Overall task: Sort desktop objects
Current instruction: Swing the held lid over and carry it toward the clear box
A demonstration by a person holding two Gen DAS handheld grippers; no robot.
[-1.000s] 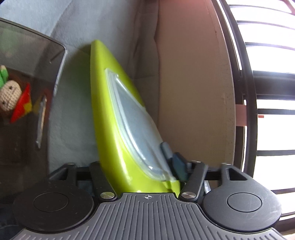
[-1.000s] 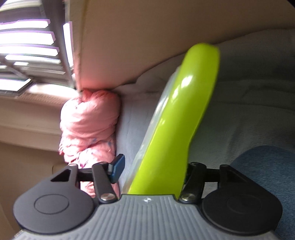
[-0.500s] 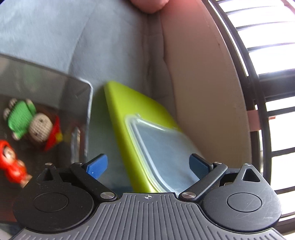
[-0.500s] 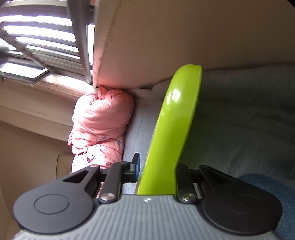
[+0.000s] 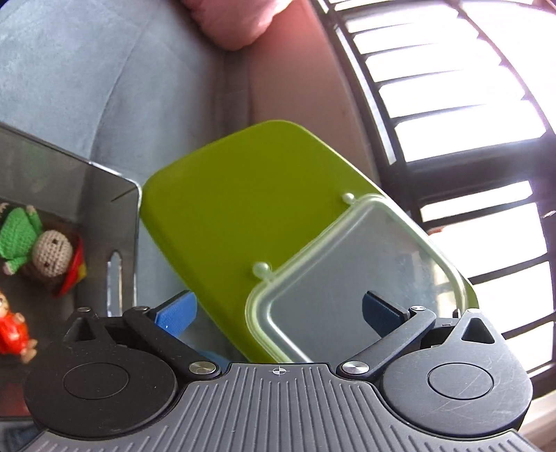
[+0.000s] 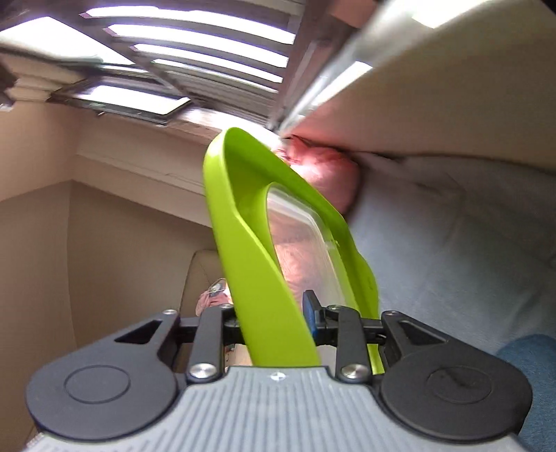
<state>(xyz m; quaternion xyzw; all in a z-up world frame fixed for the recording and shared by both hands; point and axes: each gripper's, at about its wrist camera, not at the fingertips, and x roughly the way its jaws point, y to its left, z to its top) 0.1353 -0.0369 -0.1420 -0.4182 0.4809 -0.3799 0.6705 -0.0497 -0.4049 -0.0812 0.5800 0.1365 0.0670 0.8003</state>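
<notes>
A lime-green lid with a clear plastic window hangs face-on in front of my left gripper. That gripper's jaws are opening, spread wide, and its blue pads stand apart from the lid. In the right wrist view the same green lid rises tilted out of my right gripper. That gripper is clamped on the lid's edge, its blue pad against the rim, though the jaws are easing open slightly.
At the left stands a grey translucent box holding a green crochet doll and a red figure. A pink bundle lies on grey-blue fabric by a beige panel. Barred windows are on the right.
My left gripper let go of the green lid and opened wide. The right gripper closed on the lid's edge, rose and rolled, so the lid turned from edge-on to face-on.
</notes>
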